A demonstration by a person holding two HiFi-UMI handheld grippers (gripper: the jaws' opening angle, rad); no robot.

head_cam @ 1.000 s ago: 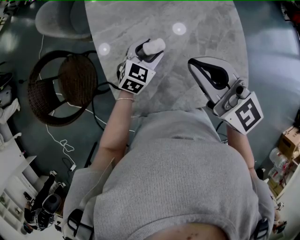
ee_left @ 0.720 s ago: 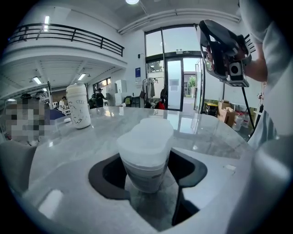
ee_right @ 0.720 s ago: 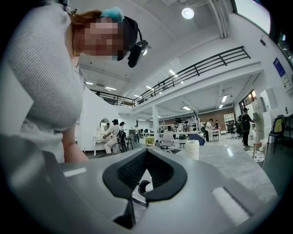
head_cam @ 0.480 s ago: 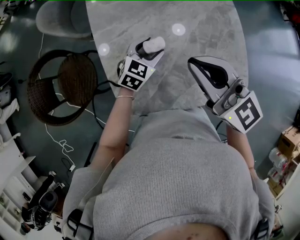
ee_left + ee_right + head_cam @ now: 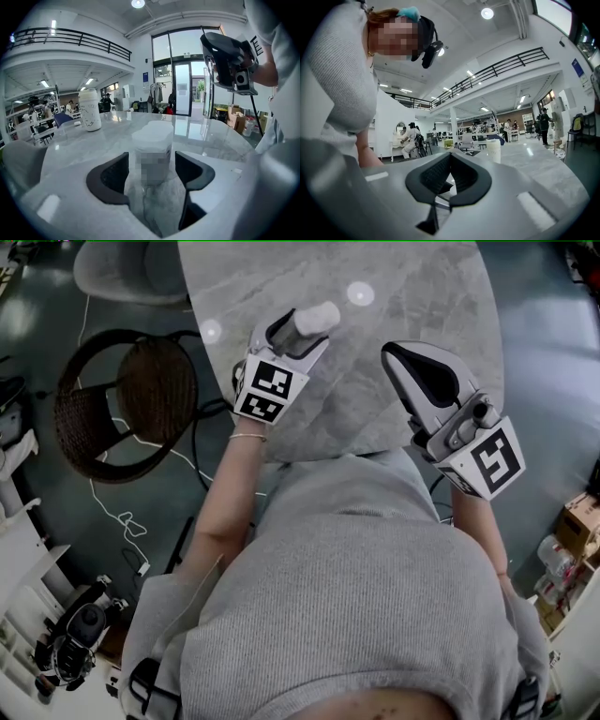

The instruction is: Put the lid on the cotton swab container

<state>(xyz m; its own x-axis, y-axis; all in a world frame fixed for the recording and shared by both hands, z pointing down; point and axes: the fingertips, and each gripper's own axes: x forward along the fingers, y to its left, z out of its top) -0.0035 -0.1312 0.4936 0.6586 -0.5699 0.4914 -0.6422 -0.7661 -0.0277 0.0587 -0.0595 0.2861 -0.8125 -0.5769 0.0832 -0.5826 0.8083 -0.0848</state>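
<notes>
The cotton swab container stands upright on the marble table, with its white lid sitting on top. My left gripper straddles it. Its jaws have just been opening, and a thin gap shows between each dark pad and the container's wall. In the head view the container pokes out past the left gripper. My right gripper hovers apart to the right above the table, jaws shut with nothing in them. It also shows in the left gripper view as the right gripper at the upper right.
A white speckled cup stands further back on the table, also seen as the cup. A wicker chair and a grey chair stand left of the table. The table's near edge lies close to the person's body.
The left gripper's jaws have spread wider, off the container's sides. The container has stayed standing on the table. The right gripper has kept its place.
</notes>
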